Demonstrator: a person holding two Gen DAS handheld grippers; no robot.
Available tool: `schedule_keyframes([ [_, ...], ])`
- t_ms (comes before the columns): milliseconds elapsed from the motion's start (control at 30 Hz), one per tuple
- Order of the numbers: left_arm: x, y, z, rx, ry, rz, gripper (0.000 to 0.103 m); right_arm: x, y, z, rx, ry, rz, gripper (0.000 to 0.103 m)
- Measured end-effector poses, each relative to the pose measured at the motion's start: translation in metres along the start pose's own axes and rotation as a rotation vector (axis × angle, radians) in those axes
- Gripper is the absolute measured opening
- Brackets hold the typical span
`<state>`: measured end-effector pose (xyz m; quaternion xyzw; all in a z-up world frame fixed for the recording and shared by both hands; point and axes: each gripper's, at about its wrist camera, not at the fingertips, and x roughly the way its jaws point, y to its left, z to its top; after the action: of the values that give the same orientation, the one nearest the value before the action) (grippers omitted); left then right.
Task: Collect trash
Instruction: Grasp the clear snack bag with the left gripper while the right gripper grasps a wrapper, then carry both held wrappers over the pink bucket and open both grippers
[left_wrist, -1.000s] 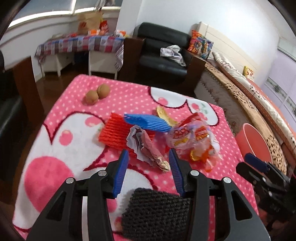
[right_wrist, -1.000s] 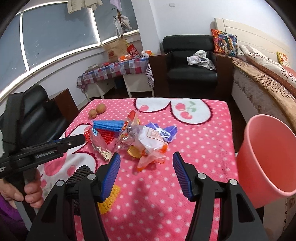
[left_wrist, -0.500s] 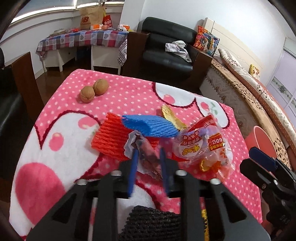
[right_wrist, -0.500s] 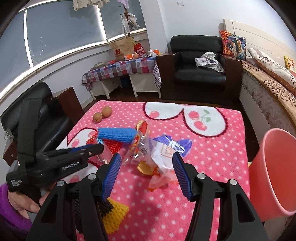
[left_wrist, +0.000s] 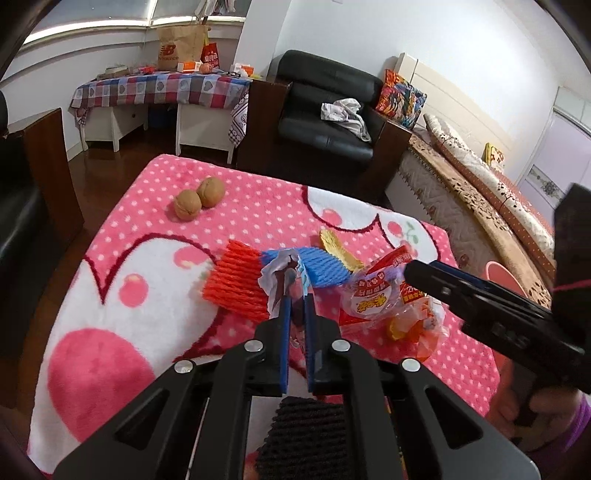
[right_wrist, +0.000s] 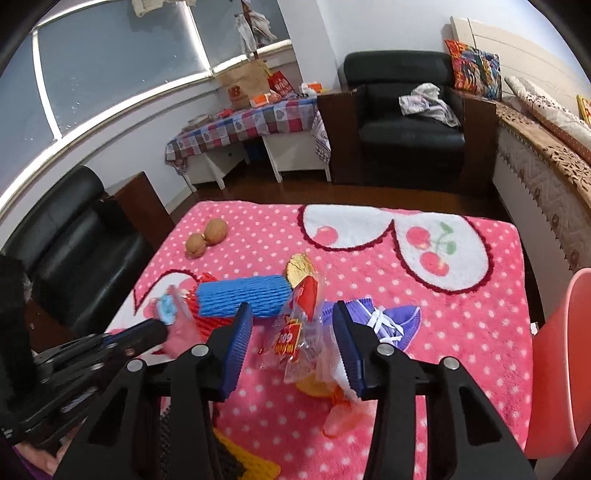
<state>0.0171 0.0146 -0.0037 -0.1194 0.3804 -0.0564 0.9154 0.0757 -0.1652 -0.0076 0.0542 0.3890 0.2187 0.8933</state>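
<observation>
Mid-pickup: left hand-held gripper (left_wrist: 295, 295) closing on crinkled wrapper (left_wrist: 280, 273), right hand-held gripper (right_wrist: 291, 325) half-open, closing around clear snack bag (right_wrist: 295, 332), seemingly untouched; next, bucket (right_wrist: 557, 362) at three o'clock.

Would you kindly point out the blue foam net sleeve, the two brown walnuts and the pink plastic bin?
Blue foam net sleeve (right_wrist: 242, 297), right wrist view, middle of its ribbed side.
Two brown walnuts (left_wrist: 210, 192), left wrist view, shell of the farther one.
Pink plastic bin (right_wrist: 557, 365), right wrist view, outer wall.

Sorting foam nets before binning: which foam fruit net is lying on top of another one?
The blue foam net: it rests rolled across the flat red foam net. The black foam net lies apart, near the table edge.
</observation>
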Motion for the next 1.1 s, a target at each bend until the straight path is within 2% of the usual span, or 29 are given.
schedule_keyframes([
  [200,-0.009,0.009,0.0,-0.016,-0.01,-0.003,0.006,0.014,0.005,-0.001,-0.012,0.037,-0.026,0.018],
  [300,-0.013,0.01,0.0,-0.017,-0.017,-0.004,0.006,0.01,0.005,-0.003,0.0,0.03,-0.002,0.009],
  [700,-0.036,0.001,0.007,-0.007,-0.071,-0.036,0.006,-0.051,0.003,0.002,0.041,-0.103,0.062,0.006],
  [1100,-0.044,-0.044,0.02,0.043,-0.111,-0.128,0.006,-0.117,-0.035,-0.004,0.114,-0.207,-0.035,0.006],
])
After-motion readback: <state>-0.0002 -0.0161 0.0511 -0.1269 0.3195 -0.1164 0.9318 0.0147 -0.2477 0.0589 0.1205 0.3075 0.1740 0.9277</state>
